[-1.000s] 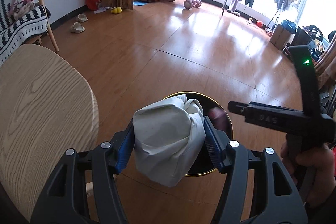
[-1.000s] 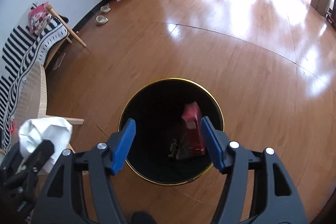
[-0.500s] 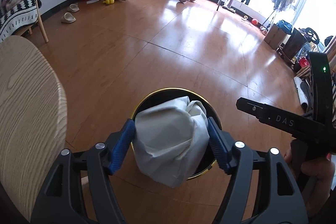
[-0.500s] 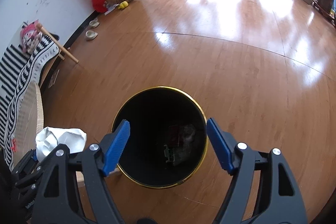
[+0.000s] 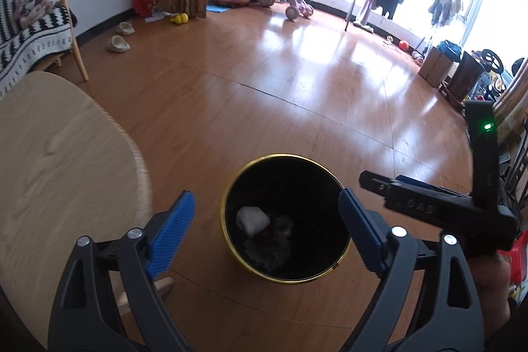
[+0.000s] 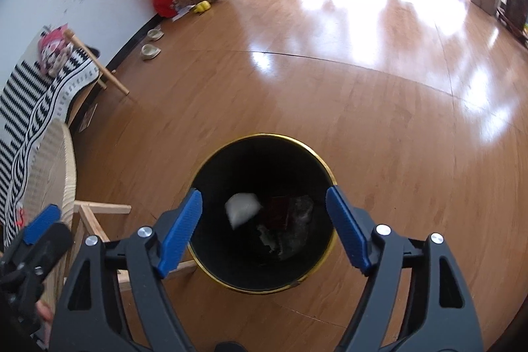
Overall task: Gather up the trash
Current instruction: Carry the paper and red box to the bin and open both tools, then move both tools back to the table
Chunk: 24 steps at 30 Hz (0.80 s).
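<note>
Between the blue fingers of the left gripper, and well below them, the black bin with its gold rim stands on the wooden floor. Its mouth opens straight up toward both wrists. A white crumpled wad lies at the bottom, toward the left finger's side, touching a heap of darker, blurred scraps; a red piece shows among them in the right wrist view.

The left fingers have just been opening and now stand wide apart with nothing between them; the wad is clear of the pads and down in the bin. The right gripper has also been spreading, its fingers are parted and empty, and the same bin mouth sits framed between them.

Both hands hang over the bin, so neither is plainly nearer to it. This piece looks delivered, and no other loose trash can be made out on the floor ahead of either pair of fingers. Whatever remains probably lies to the left of the left fingers, where the pale wooden surface curves away; its visible part carries nothing. That would make the left hand the closer one for a next pick. The wad has no clear long axis, being bunched into a lump.
</note>
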### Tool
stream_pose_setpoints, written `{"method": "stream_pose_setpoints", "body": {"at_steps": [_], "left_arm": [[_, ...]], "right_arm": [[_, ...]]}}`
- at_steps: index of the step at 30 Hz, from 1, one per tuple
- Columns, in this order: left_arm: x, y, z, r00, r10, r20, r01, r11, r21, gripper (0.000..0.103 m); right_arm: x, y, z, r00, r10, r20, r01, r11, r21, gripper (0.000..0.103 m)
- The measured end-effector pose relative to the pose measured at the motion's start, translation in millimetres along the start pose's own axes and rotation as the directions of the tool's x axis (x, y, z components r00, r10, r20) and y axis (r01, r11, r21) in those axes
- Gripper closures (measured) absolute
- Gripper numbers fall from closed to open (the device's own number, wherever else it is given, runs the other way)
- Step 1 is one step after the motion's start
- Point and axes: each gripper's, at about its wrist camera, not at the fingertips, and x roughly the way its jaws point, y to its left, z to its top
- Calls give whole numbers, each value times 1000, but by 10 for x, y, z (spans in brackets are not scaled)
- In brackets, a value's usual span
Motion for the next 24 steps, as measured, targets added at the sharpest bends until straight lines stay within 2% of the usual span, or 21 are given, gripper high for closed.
{"method": "stream_pose_setpoints", "body": {"at_steps": [6, 12, 14, 17, 20, 21, 24], "left_arm": [[-585, 374, -64, 996, 78, 51, -76, 996, -47, 11], [-1311, 1032, -255, 973, 205, 105, -189, 970, -150, 10], [-1557, 1320, -371, 959, 263, 105, -238, 950, -205, 10], [-1938, 1774, -582, 935, 344, 90, -304, 904, -302, 10], [-2295, 2189, -850, 911, 406, 73, -347, 850, -397, 10], [-2442, 2348, -969, 899, 433, 64, -366, 824, -432, 10], [-2744, 2625, -1240, 874, 484, 48, -402, 774, -489, 10]], "right_arm": [[-92, 711, -71, 998, 56, 6, -55, 991, -121, 26], [-351, 1744, -303, 988, 152, 14, -141, 947, -290, 24], [-439, 2097, -396, 981, 193, 6, -180, 924, -339, 24], [-552, 2674, -603, 968, 249, -19, -234, 878, -418, 22], [-600, 3236, -846, 952, 297, -71, -294, 824, -484, 22], [-609, 3411, -937, 946, 309, -94, -313, 807, -501, 22], [-631, 3910, -1205, 923, 346, -167, -380, 759, -528, 22]]}}
